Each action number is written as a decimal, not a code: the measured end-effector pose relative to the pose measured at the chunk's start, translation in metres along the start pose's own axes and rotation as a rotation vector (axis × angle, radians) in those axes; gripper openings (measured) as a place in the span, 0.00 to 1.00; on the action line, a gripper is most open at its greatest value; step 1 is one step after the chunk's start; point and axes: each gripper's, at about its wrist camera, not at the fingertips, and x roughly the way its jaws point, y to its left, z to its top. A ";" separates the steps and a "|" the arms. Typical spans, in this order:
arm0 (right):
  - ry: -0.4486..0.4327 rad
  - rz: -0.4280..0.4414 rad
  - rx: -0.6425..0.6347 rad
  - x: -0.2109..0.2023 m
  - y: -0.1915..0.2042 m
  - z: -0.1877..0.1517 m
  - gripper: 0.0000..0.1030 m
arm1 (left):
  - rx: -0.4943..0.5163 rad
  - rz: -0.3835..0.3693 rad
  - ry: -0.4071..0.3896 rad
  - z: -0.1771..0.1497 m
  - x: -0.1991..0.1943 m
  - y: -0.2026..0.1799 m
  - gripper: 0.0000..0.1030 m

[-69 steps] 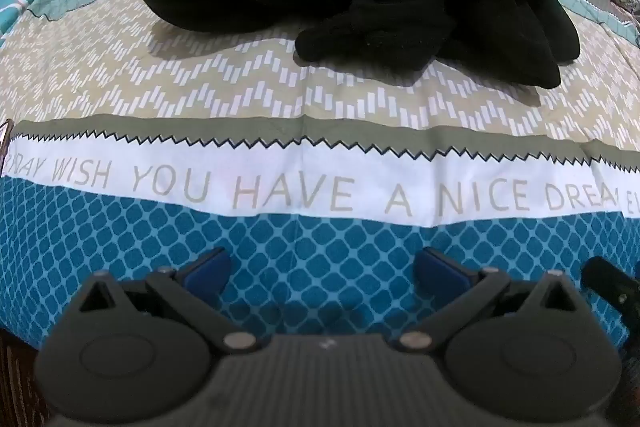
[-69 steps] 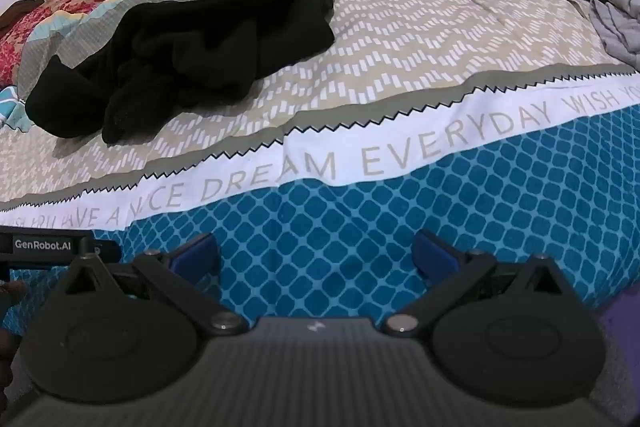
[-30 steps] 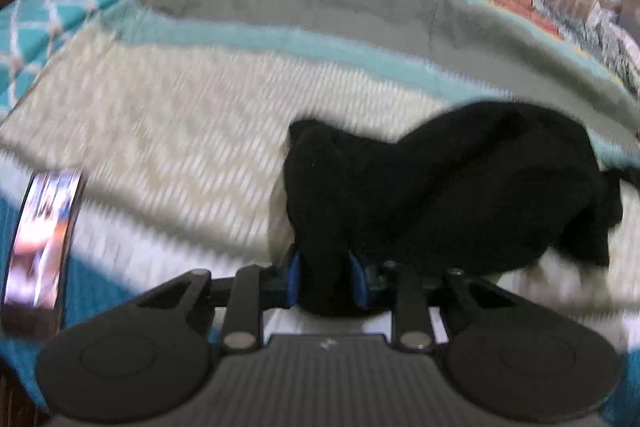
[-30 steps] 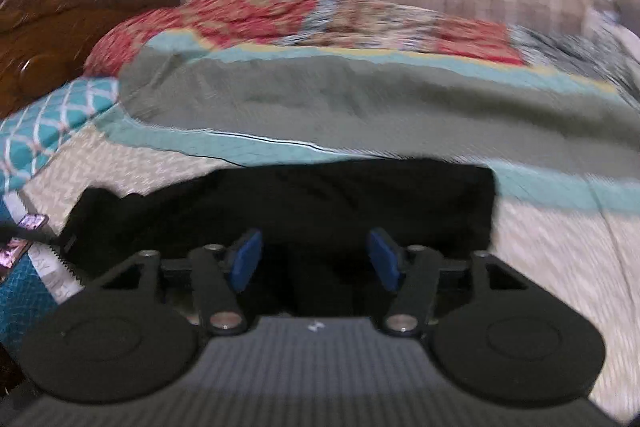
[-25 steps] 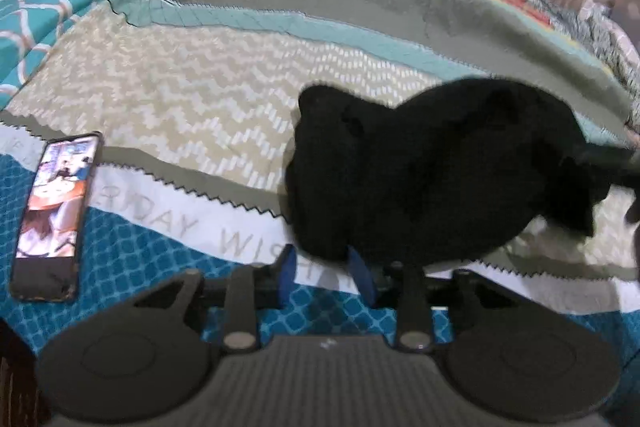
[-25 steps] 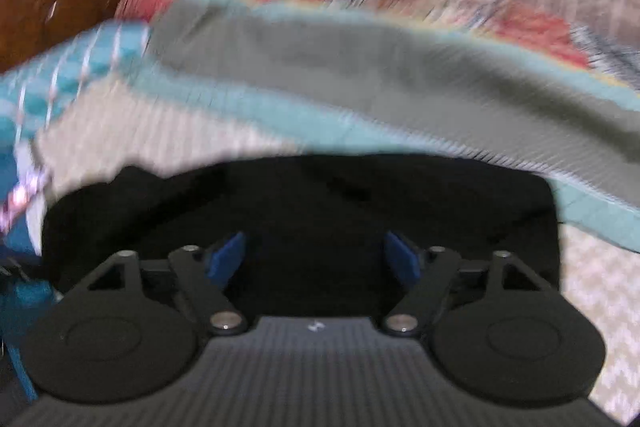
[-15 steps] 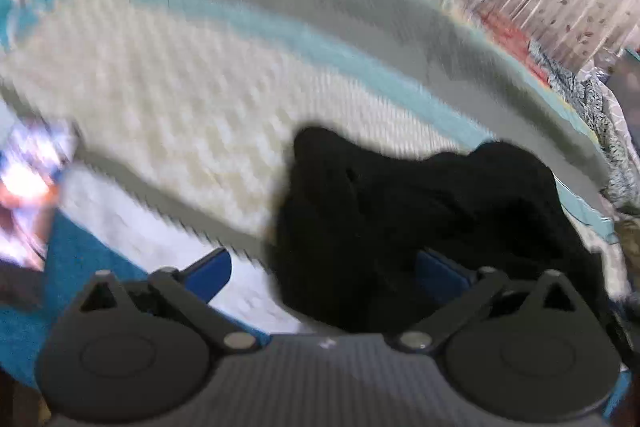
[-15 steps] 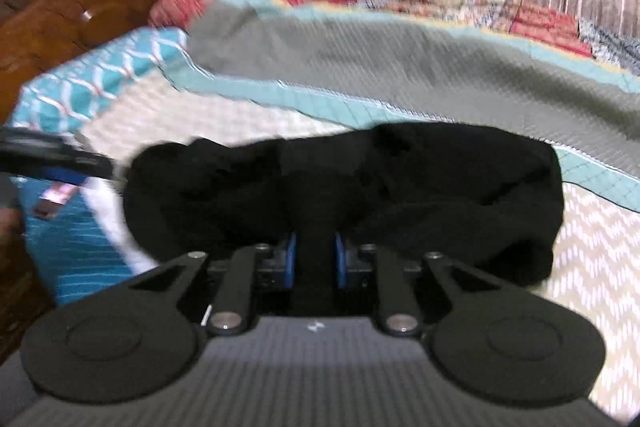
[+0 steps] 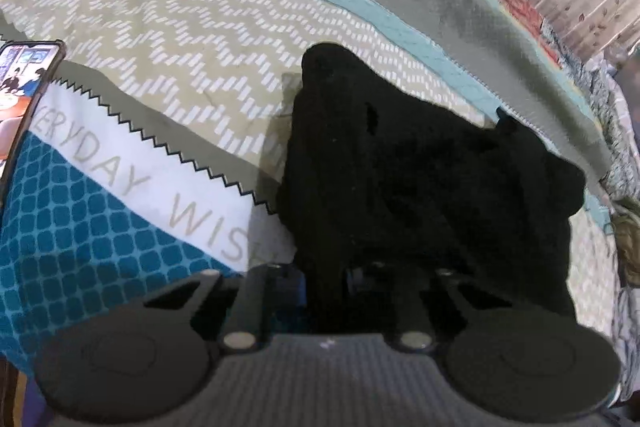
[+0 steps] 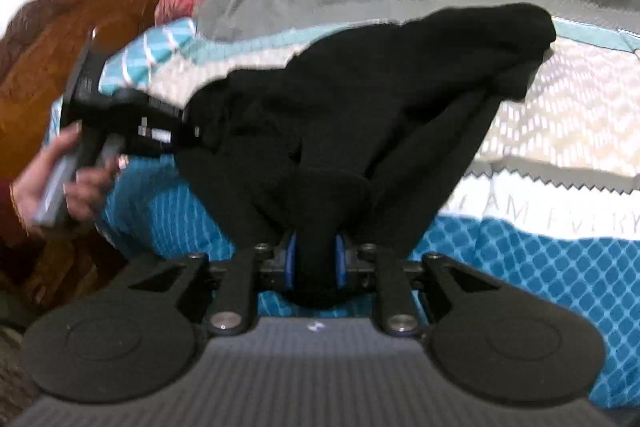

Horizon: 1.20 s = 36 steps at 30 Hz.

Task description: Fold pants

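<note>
Both jaws around black pants (image 10: pixel 328 187)

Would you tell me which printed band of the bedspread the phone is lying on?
The phone lies on the blue diamond-patterned band, at the left edge, with its top reaching the white lettered band; the beige zigzag band lies beyond it.

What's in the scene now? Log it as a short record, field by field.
surface: bedspread, patterned, printed words on a white band
garment: black pants, bunched, unfolded
left gripper: shut on a fold of the pants
right gripper: shut on a fold of the pants, cloth lifted in a ridge
phone: on the bedspread, screen lit, apart from the pants
hand: holds the left gripper's handle
fold: not yet made
</note>
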 end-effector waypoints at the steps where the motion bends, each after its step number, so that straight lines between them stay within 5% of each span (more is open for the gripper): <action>1: -0.021 0.005 -0.006 -0.003 0.001 0.005 0.21 | -0.015 -0.022 -0.012 0.000 -0.008 0.002 0.12; 5: -0.099 0.016 -0.031 -0.001 0.005 0.038 0.20 | -0.135 -0.189 -0.140 0.017 -0.051 0.019 0.12; 8: -0.110 0.111 -0.005 0.008 0.005 0.055 0.30 | -0.171 -0.199 -0.287 0.029 -0.093 0.032 0.12; 11: -0.128 0.008 0.025 0.021 -0.008 0.054 0.40 | -0.244 -0.245 -0.368 0.033 -0.123 0.057 0.12; 16: -0.095 -0.151 0.289 0.060 -0.082 0.063 0.40 | -0.289 -0.260 -0.389 0.032 -0.135 0.067 0.12; 22: -0.032 -0.095 0.573 0.129 -0.136 0.079 0.39 | -0.306 -0.297 -0.387 0.030 -0.143 0.071 0.12; 23: -0.027 -0.092 0.604 0.137 -0.142 0.081 0.38 | -0.304 -0.298 -0.392 0.030 -0.147 0.072 0.12; 25: -0.006 -0.111 0.660 0.146 -0.147 0.085 0.06 | -0.300 -0.296 -0.404 0.031 -0.152 0.069 0.12; 26: -0.011 -0.105 0.699 0.144 -0.151 0.088 0.06 | -0.301 -0.294 -0.408 0.032 -0.154 0.068 0.12; 31: -0.278 -0.046 0.754 0.062 -0.171 0.128 0.05 | -0.283 -0.312 -0.407 0.053 -0.157 0.051 0.12; 36: -0.634 0.007 0.687 -0.055 -0.165 0.172 0.05 | -0.170 -0.452 -0.438 0.078 -0.162 -0.007 0.12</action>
